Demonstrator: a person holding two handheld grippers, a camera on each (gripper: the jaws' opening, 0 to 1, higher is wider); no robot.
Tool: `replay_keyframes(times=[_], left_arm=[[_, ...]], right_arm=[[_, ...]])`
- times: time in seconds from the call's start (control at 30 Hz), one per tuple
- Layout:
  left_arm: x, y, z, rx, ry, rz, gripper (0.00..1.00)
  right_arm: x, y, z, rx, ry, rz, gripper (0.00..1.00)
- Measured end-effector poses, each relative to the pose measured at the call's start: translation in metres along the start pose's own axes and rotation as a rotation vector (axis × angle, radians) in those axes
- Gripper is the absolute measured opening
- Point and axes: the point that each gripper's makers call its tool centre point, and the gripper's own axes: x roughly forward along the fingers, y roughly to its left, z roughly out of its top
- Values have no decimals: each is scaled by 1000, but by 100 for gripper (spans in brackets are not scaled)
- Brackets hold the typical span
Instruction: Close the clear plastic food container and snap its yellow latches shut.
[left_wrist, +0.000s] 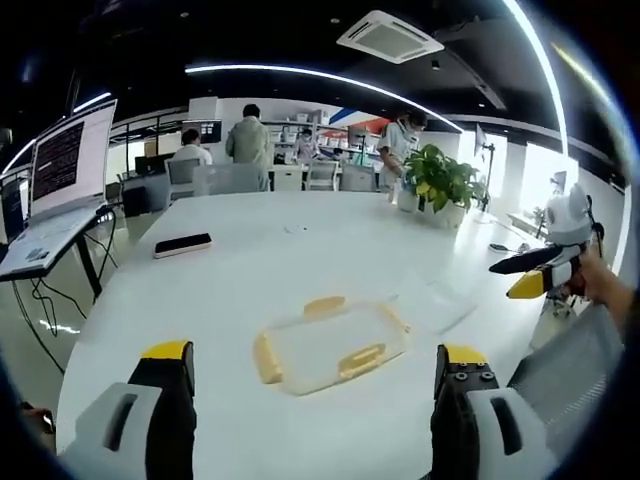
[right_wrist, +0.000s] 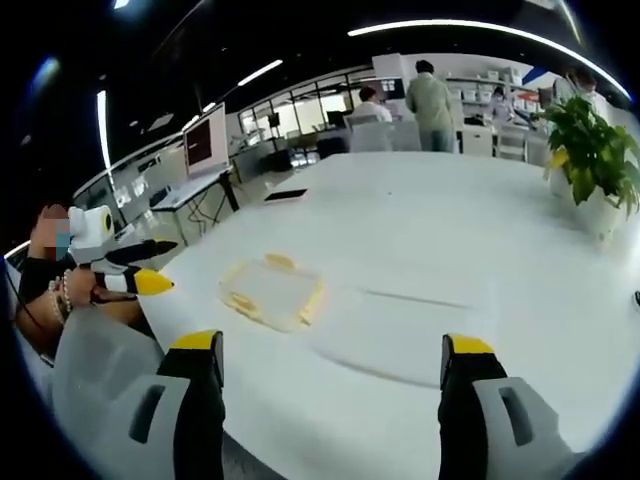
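Note:
A clear plastic container part with yellow latches (left_wrist: 330, 345) lies flat on the white table (left_wrist: 230, 290), just beyond my left gripper (left_wrist: 315, 352), whose jaws stand wide apart with nothing between them. A second clear flat piece (left_wrist: 432, 302) rests beside it to the right. In the right gripper view the latched piece (right_wrist: 270, 290) sits ahead and to the left, the clear piece (right_wrist: 400, 330) closer in. My right gripper (right_wrist: 333, 343) is open and holds nothing. The right gripper (left_wrist: 535, 272) hovers off the table's right edge; the left gripper (right_wrist: 130, 272) is held in a hand at the left.
A black phone (left_wrist: 182, 244) lies further back on the left. A laptop (left_wrist: 60, 190) stands on a side desk. A potted plant (left_wrist: 440, 180) sits at the far right of the table. Chairs and several people are at the far end.

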Motion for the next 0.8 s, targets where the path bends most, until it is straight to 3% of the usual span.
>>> replay_keyframes(times=[0.1, 0.17, 0.2, 0.33, 0.4, 0.43, 0.53, 0.7, 0.77, 0.8], left_arm=[[0, 2, 3, 11, -1, -8, 96], [1, 2, -4, 45, 54, -54, 95], [3, 3, -8, 83, 95, -83, 96], [14, -1, -16, 226, 166, -218, 98], [19, 4, -36, 318, 304, -264, 94], [23, 8, -37, 354, 310, -263, 94], [36, 17, -42, 389, 352, -290, 91], [47, 26, -57, 432, 500, -448, 85], [53, 30, -58, 481, 514, -476, 84], [56, 32, -58, 515, 513, -489, 84]], right_arm=[[3, 7, 2, -82, 15, 26, 80], [7, 18, 3, -117, 28, 86, 81], [11, 31, 8, -144, 25, 154, 83], [21, 46, 25, -205, 22, 237, 87], [31, 51, 34, -270, 40, 280, 87], [34, 52, 35, -289, 55, 291, 87], [47, 57, 32, -361, 113, 348, 88], [72, 64, 20, -478, 208, 463, 92], [80, 68, 23, -518, 206, 502, 94], [84, 74, 24, -561, 189, 560, 95]])
